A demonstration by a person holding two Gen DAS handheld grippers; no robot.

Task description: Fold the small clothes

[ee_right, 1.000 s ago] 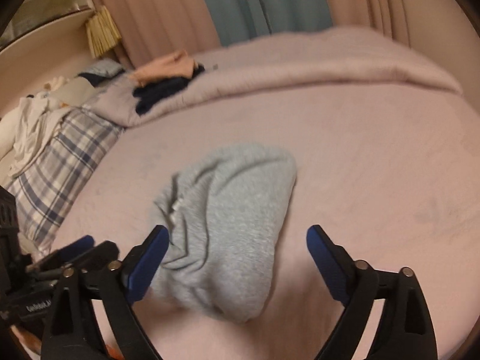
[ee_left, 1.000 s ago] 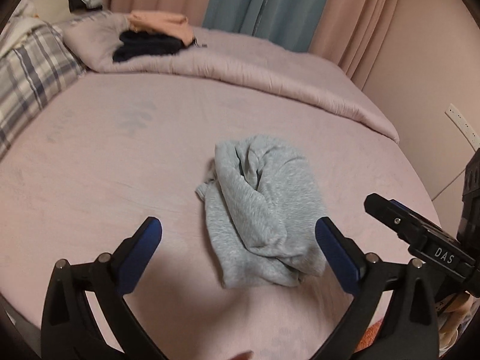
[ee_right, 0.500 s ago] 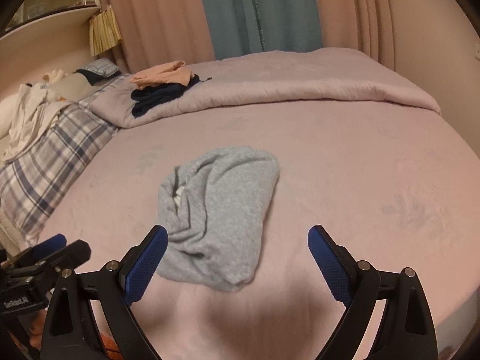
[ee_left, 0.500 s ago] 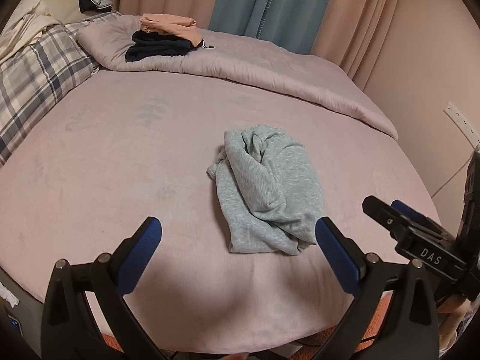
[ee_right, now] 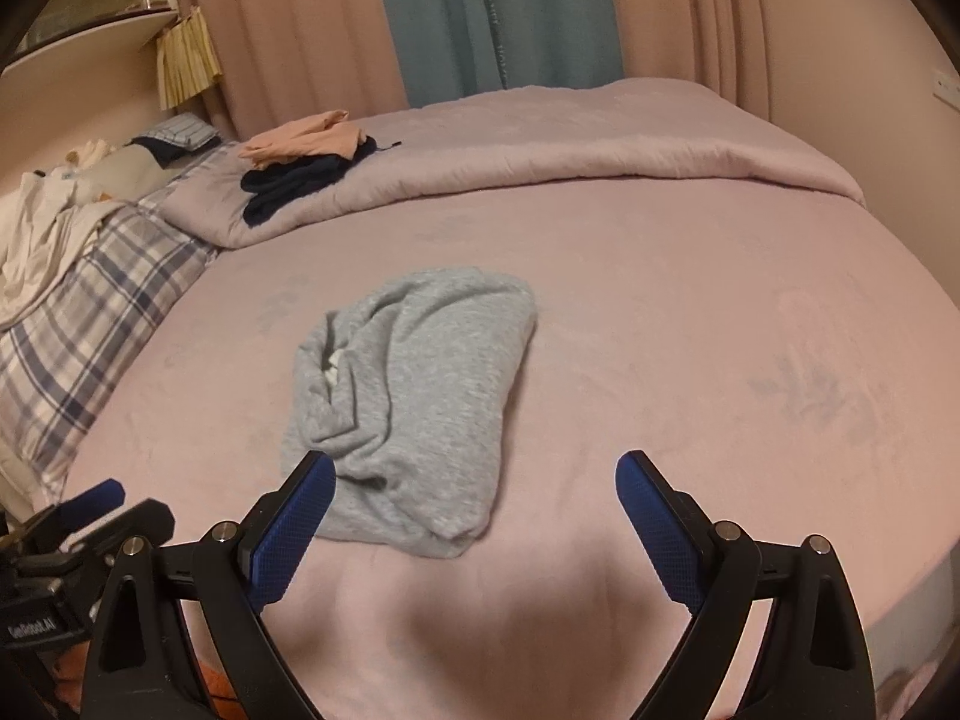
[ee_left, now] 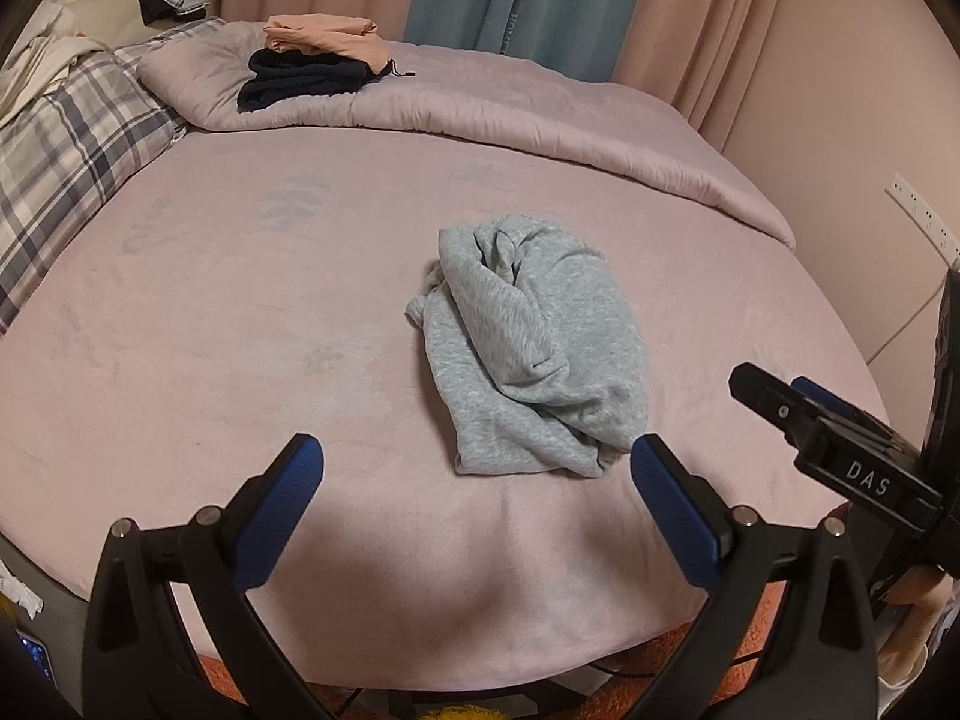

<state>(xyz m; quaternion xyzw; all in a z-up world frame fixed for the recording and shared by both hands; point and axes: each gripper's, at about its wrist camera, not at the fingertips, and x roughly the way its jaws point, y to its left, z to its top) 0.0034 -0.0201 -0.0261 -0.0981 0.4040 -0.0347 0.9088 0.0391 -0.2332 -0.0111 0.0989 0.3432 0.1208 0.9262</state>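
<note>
Grey garment lies crumpled mid-bed on the pink sheet, just past both claws. Left claw and right claw are spread wide, holding nothing. Farther back, folded clothes rest on the duvet.

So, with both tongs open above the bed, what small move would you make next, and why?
Probably lower the right tongs onto the near edge of the crumpled grey fleece garment. It lies bunched on the pink bedsheet, unheld, and the left tongs are open too.
</note>
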